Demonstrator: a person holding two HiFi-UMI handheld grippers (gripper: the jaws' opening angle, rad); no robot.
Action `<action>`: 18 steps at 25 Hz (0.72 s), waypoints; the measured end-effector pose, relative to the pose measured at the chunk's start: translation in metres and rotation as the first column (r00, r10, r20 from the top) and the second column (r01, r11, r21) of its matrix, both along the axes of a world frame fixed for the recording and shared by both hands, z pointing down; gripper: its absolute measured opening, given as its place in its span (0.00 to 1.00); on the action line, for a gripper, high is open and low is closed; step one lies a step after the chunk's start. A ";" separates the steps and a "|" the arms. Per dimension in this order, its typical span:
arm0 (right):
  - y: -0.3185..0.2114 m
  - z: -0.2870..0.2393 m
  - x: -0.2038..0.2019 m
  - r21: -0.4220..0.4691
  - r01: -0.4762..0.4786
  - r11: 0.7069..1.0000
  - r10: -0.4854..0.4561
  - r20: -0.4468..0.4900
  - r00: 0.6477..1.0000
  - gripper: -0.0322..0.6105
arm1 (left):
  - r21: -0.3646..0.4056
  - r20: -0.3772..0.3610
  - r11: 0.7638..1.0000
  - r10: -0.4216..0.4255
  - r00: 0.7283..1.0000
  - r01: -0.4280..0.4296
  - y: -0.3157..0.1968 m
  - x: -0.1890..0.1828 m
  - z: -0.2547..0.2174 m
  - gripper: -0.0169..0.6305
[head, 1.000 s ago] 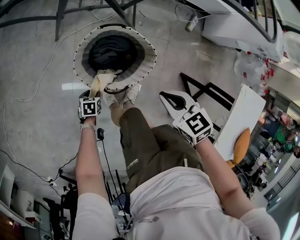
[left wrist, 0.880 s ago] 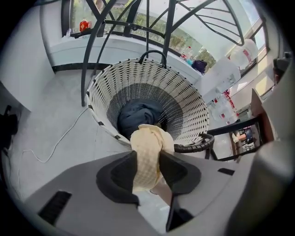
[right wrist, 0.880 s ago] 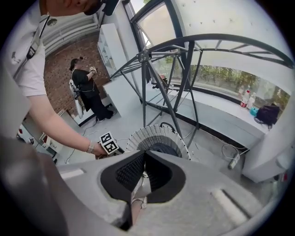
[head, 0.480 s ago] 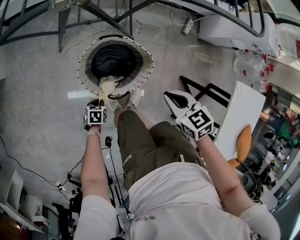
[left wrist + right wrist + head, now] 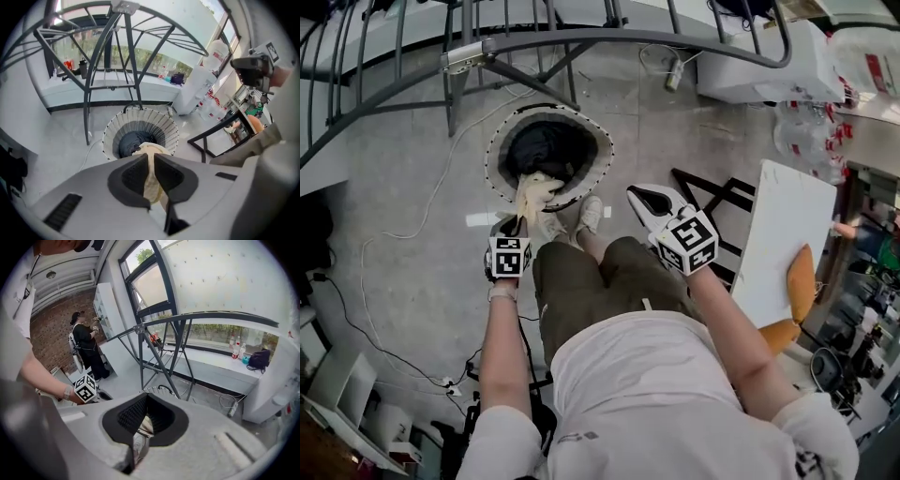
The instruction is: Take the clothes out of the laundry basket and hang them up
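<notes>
The L gripper [image 5: 523, 223] is being held just beside the near rim of the laundry basket [image 5: 493, 150]. Its jaws have just been closing, and a cream garment [image 5: 534, 192] is now being pinched between them on a narrow gap. In the left gripper view only a thin fold of that garment [image 5: 151, 180] is being gripped between the pads [image 5: 131, 173]. The rest is being left draped over the rim [image 5: 171, 129] and onto the dark clothes [image 5: 129, 140] inside. The R gripper [image 5: 645, 202] is being kept fully closed w/ nothing in it, well apart from the basket. Through its jaws only the floor and a shoe are being seen.

Probable risks, as judged from here:
- The fold is being held by little cloth, so it could be lost from the pads if the garment's own weight is being taken suddenly.
- The far end is lying on the dark clothes [image 5: 553, 150]. If it is being caught there, a 2nd item could be dragged out or the light basket tipped.
- W/ the R jaws closed, no 2nd grip is being readied. The garment may be left dangling, bunched and hard to spread on the drying rack [image 5: 619, 37].
- The rack bars are being kept close overhead, so a trailing end could be snagged.
</notes>
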State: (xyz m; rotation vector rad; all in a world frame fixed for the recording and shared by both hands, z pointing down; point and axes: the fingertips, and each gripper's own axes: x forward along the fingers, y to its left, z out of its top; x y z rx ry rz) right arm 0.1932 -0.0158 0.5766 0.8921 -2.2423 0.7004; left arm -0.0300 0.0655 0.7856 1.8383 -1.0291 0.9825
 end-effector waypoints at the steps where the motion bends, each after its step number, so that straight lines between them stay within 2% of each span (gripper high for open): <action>1: 0.000 -0.004 -0.002 0.007 0.000 1.000 0.000 0.006 1.000 0.06 | 0.032 -0.002 0.999 0.014 1.000 -0.014 -0.006 -0.001 -0.015 0.08; 5: 0.000 -0.020 -0.008 0.045 -0.001 0.999 -0.001 0.030 1.000 0.06 | 0.170 0.018 0.983 0.061 0.998 -0.063 -0.031 -0.005 -0.081 0.08; 11: -0.013 -0.049 -0.025 0.128 -0.003 0.992 -0.009 0.091 0.996 0.06 | 0.333 0.032 0.941 0.059 0.998 -0.066 -0.056 -0.010 -0.180 0.08; 15: -0.022 -0.070 -0.045 0.194 0.002 0.981 -0.031 0.144 0.989 0.06 | 0.439 0.039 0.897 0.041 0.998 -0.054 -0.076 -0.019 -0.242 0.08; 18: -0.026 -0.084 -0.061 0.232 0.005 0.973 -0.050 0.186 0.981 0.06 | 0.533 0.014 0.846 0.004 1.000 -0.010 -0.097 -0.027 -0.298 0.08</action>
